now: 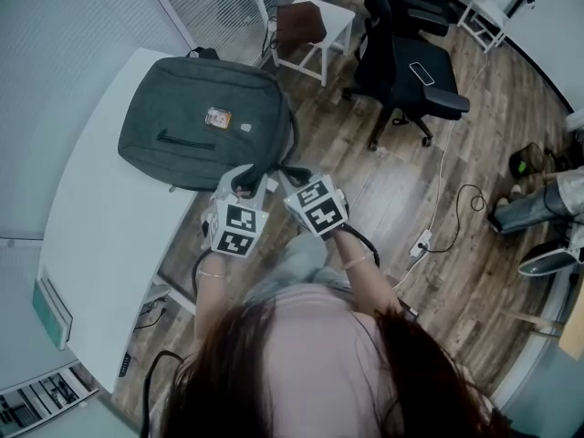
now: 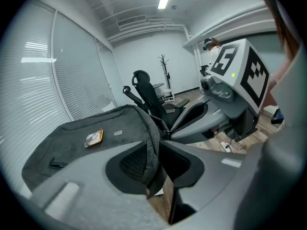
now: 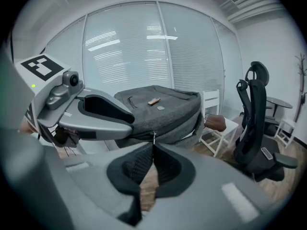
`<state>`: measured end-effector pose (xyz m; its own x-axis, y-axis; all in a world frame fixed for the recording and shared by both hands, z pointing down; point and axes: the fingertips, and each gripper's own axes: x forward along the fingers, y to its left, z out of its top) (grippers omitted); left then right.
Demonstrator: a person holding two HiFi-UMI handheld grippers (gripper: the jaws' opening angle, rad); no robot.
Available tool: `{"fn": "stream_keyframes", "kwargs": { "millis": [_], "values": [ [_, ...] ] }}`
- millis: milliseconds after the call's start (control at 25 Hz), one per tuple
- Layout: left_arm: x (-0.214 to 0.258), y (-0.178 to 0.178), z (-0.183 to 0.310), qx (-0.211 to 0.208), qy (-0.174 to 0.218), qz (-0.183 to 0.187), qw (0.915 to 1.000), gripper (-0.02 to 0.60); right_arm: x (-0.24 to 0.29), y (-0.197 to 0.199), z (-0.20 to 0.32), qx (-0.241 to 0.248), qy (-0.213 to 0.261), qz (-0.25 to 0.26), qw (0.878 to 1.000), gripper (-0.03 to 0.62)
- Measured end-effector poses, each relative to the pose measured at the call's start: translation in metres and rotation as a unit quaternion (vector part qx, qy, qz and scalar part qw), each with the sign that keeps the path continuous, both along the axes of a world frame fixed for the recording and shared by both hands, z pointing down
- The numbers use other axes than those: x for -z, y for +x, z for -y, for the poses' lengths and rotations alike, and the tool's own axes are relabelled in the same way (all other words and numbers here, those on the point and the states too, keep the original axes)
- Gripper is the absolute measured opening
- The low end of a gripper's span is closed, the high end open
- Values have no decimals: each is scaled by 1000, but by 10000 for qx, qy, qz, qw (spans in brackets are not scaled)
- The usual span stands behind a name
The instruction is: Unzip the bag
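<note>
A grey backpack [image 1: 196,121] lies flat on the white table [image 1: 100,235], its near end hanging over the table's edge. My left gripper [image 1: 239,188] is shut on a fold of the bag's fabric at that end; in the left gripper view the grey cloth [image 2: 152,143] runs between its pads. Just to its right, my right gripper [image 1: 286,177] is also at the bag's edge. In the right gripper view its jaws [image 3: 153,150] stand closed on the small metal zipper pull [image 3: 153,137], with the bag [image 3: 160,107] right behind. The zipper line itself is mostly hidden.
An orange tag [image 1: 218,118] lies on top of the bag. A black office chair [image 1: 406,62] and a white chair with a brown cushion [image 1: 306,24] stand beyond the table. Cables and a power strip [image 1: 422,242] lie on the wooden floor.
</note>
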<state>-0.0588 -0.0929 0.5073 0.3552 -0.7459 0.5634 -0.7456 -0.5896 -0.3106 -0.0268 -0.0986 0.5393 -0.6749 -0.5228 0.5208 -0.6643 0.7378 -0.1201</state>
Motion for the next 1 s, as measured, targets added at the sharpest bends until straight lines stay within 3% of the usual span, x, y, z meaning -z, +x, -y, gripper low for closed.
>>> {"fn": "stream_keyframes", "kwargs": {
  "millis": [200,320,640,1000],
  "values": [
    [-16,1,2,124,59,618,9980,89,1,-1,0,76,-74,1,9999,8],
    [-18,2,4,197,87,709,9973,80,0,0,1,76,-106,59,9999,8],
    [-16,1,5,229,62,488,9985,63,-4,4,6,51,32,19,10000,8],
    [-6,-2,5,179,-67,-11,9998,61,-1,12,19,-178,123,-6,9998,8]
  ]
}}
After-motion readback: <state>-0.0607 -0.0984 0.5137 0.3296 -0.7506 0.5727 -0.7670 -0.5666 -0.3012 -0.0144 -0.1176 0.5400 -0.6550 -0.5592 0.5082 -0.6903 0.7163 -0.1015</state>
